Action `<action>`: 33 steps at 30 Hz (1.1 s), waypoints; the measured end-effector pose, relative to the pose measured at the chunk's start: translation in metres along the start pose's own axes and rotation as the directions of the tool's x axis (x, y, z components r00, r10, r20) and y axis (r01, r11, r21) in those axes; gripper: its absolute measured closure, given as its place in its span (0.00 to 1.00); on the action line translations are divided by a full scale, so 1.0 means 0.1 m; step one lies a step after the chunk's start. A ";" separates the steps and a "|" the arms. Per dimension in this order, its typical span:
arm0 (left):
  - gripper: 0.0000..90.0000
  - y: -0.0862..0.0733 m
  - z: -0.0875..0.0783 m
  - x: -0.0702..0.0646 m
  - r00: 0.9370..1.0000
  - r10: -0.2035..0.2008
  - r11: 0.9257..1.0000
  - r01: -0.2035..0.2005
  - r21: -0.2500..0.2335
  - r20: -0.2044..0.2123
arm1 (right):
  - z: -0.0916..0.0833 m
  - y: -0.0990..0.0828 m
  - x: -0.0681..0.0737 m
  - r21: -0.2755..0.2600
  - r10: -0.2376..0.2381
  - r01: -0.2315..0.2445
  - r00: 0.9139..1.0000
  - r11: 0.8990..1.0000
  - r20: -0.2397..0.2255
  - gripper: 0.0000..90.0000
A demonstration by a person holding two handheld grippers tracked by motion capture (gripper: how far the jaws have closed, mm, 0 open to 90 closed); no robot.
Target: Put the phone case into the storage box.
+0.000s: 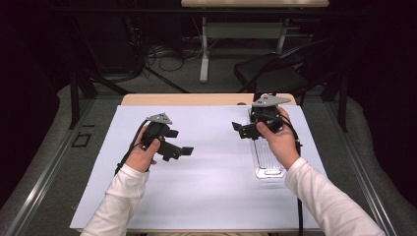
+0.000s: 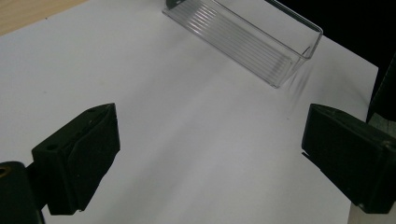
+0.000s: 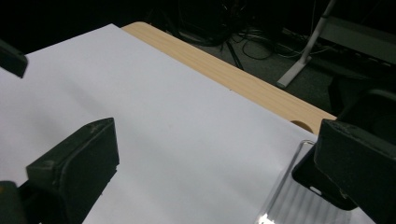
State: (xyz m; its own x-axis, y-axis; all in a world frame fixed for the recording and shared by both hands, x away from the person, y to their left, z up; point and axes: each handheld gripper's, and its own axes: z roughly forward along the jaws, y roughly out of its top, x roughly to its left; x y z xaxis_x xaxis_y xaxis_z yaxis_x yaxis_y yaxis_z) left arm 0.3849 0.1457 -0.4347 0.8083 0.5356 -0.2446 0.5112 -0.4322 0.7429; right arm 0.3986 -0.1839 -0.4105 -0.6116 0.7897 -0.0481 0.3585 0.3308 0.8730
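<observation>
1. Jaws spread wide on left gripper (image 1: 183, 151) and right gripper (image 1: 239, 129), holding nothing.
2. Clear plastic tray (image 1: 268, 160) lying on white sheet (image 1: 206, 162), under right hand (image 1: 276, 137).
3. Ungrasped yet; whole job apparently ahead.

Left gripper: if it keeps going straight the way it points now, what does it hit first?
Probably the clear plastic tray. The left gripper, jaws open, looks across bare white sheet toward the tray's long side; depth unclear, and pointing slightly down, it might touch the sheet first.

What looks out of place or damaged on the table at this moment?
Nothing stands out. The clear plastic tray lies flat and empty on the white sheet, with no visible cracks or spills. Both the left tongs and the right tongs are open and hold nothing.
</observation>
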 end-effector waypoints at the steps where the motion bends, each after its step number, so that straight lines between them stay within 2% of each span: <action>1: 0.05 0.00 0.00 0.00 1.000 0.001 1.000 -0.001 -0.001 0.001 | -0.01 -0.02 0.07 0.001 -0.005 0.005 1.000 1.000 -0.014 0.00; 6: 0.05 0.00 -0.02 0.00 1.000 0.004 1.000 -0.004 -0.005 0.002 | -0.03 -0.06 0.21 0.002 -0.025 0.025 0.999 1.000 -0.044 0.00; 11: 0.05 0.01 -0.04 -0.01 1.000 0.004 1.000 -0.004 -0.008 0.002 | -0.06 -0.15 0.36 -0.010 -0.015 0.014 0.996 1.000 -0.089 0.00; 18: 0.05 0.01 -0.05 -0.03 1.000 0.009 1.000 -0.009 -0.013 0.002 | -0.11 -0.28 0.48 -0.022 0.004 -0.007 0.994 1.000 -0.105 0.00; 24: 0.05 0.01 -0.06 -0.04 1.000 0.011 1.000 -0.011 -0.015 0.006 | -0.16 -0.43 0.58 -0.024 0.010 -0.013 0.992 1.000 -0.123 0.00; 27: 0.05 0.02 -0.06 -0.04 1.000 0.012 1.000 -0.012 -0.016 0.006 | -0.17 -0.48 0.62 -0.025 0.002 -0.005 0.993 1.000 -0.117 0.00; 33: 0.05 0.02 -0.07 -0.05 1.000 0.013 1.000 -0.012 -0.016 0.006 | -0.19 -0.62 0.70 -0.033 0.027 -0.032 0.990 0.999 -0.135 0.00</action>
State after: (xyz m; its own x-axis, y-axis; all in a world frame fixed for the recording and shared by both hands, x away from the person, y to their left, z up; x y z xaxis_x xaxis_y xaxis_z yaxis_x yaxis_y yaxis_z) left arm 0.3796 0.1468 -0.4277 0.8163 0.5258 -0.2389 0.4962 -0.4269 0.7560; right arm 0.3206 -0.1588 -0.4586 -0.6914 0.7213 0.0415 0.3540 0.2882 0.8897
